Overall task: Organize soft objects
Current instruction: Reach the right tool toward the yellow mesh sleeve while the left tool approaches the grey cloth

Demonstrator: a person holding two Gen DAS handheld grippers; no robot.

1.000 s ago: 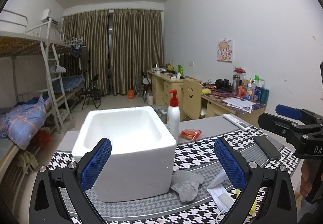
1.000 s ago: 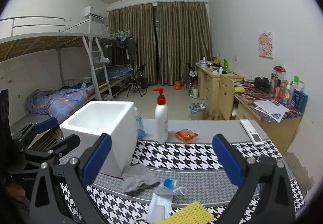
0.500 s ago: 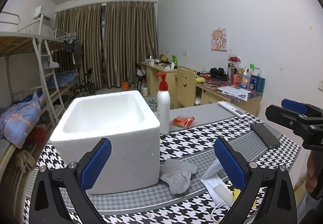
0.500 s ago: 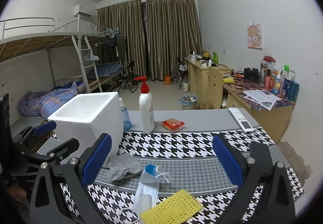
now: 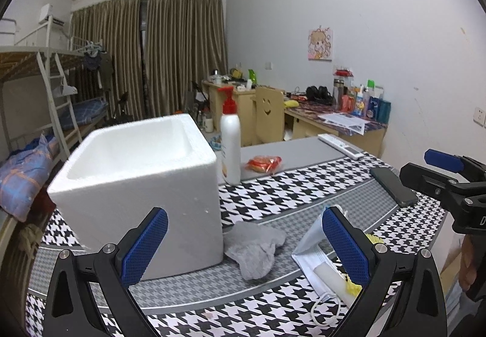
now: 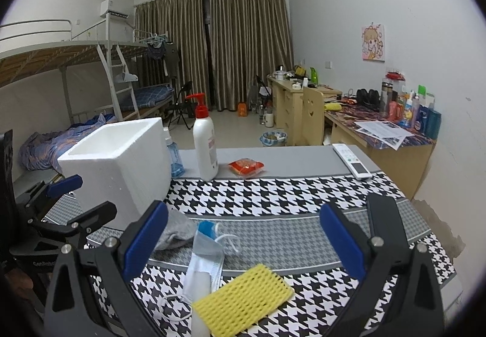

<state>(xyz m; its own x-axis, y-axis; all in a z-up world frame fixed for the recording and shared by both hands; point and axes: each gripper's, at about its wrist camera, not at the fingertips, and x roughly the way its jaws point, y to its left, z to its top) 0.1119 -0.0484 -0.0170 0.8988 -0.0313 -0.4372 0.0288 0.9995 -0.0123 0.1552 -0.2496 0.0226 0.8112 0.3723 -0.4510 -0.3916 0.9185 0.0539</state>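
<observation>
Left wrist view: the left gripper point(image 5: 244, 241) is spread wide and carries nothing; the grey cloth point(image 5: 256, 246) lies crumpled between its pads, touching the foam box point(image 5: 136, 182) at that box's near right corner.
Mask: the face mask point(image 5: 316, 267) lies just right of the cloth, long axis running toward the table's near edge.
Right wrist view: the right gripper point(image 6: 243, 241) is likewise spread and carrying nothing; the yellow sponge point(image 6: 243, 297) lies between its pads by the near edge, long axis slanting up to the right.
Nearer: left for the cloth, right for the sponge, I judge.
</observation>
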